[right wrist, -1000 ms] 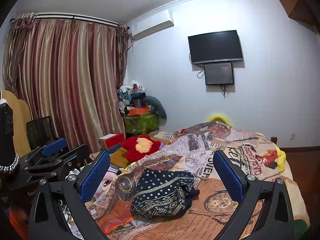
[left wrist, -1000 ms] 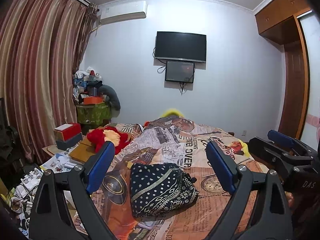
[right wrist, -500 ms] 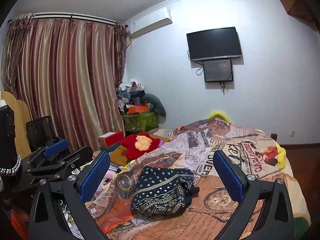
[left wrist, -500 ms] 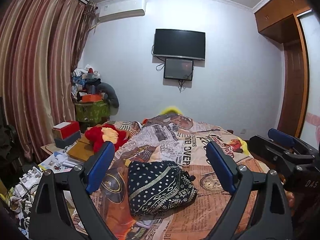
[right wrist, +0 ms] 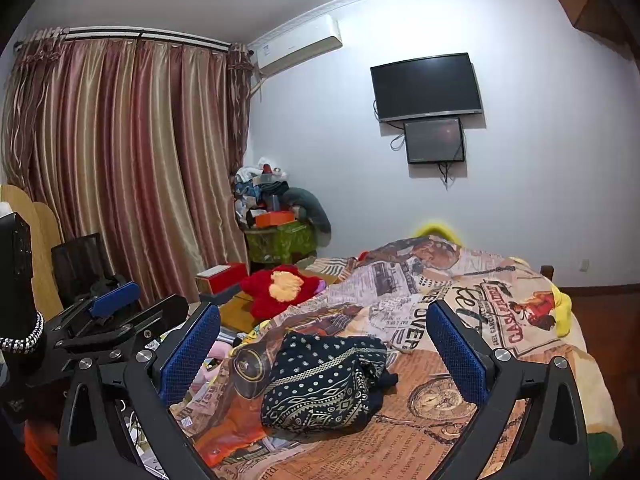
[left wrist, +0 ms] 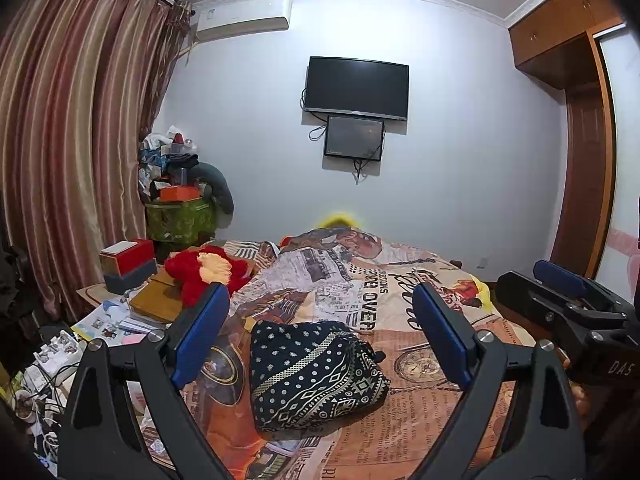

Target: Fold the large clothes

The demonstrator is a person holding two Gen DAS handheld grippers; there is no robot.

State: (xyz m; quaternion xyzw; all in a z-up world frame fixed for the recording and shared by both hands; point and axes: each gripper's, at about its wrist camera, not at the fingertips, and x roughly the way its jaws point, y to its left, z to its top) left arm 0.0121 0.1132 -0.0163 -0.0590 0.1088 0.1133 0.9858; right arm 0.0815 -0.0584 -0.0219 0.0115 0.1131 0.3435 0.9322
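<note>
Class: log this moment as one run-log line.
left gripper: open, empty | right gripper: open, empty | dark navy white-patterned garment: bundled on newspaper-print bedspread, untouched

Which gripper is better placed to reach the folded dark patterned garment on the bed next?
Marginally the left gripper: the dark patterned garment sits centred between its open fingers. For the right gripper, also open, it sits slightly left.

Wall television [left wrist: 357, 87], striped curtain [right wrist: 120, 160], red plush toy [left wrist: 204, 274], air conditioner [left wrist: 244, 18]
</note>
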